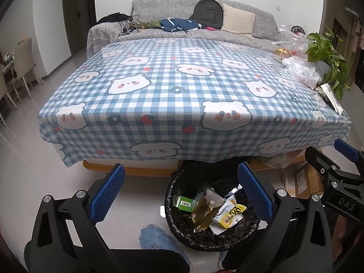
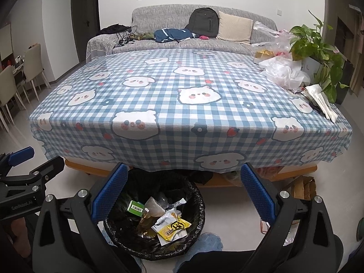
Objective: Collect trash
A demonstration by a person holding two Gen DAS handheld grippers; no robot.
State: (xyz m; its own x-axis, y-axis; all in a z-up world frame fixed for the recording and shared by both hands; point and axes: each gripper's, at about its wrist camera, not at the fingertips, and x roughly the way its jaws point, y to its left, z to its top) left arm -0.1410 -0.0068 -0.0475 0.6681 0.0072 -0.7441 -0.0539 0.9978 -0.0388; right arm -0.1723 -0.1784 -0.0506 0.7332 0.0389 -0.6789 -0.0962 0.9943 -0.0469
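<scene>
A bin lined with a black bag [image 1: 182,236] [image 2: 198,216] stands on the floor at the table's near edge. Inside lie a yellow-and-white wrapper [image 1: 229,215] [image 2: 173,226], a green box [image 1: 185,203] [image 2: 136,207] and crumpled clear packets. My left gripper [image 1: 182,195] hovers open above the bin's left side, nothing between its blue pads. My right gripper [image 2: 184,193] is open over the bin too, also empty. Each gripper shows at the edge of the other's view: the right gripper [image 1: 341,159], the left gripper [image 2: 22,159].
The table under a blue checked cloth [image 1: 182,95] [image 2: 182,104] fills the middle. At its right end lie plastic bags [image 2: 284,72], white paper [image 2: 323,102] and a potted plant [image 2: 318,45]. A grey sofa stands behind. Cardboard [image 2: 302,187] sits on the floor under the table.
</scene>
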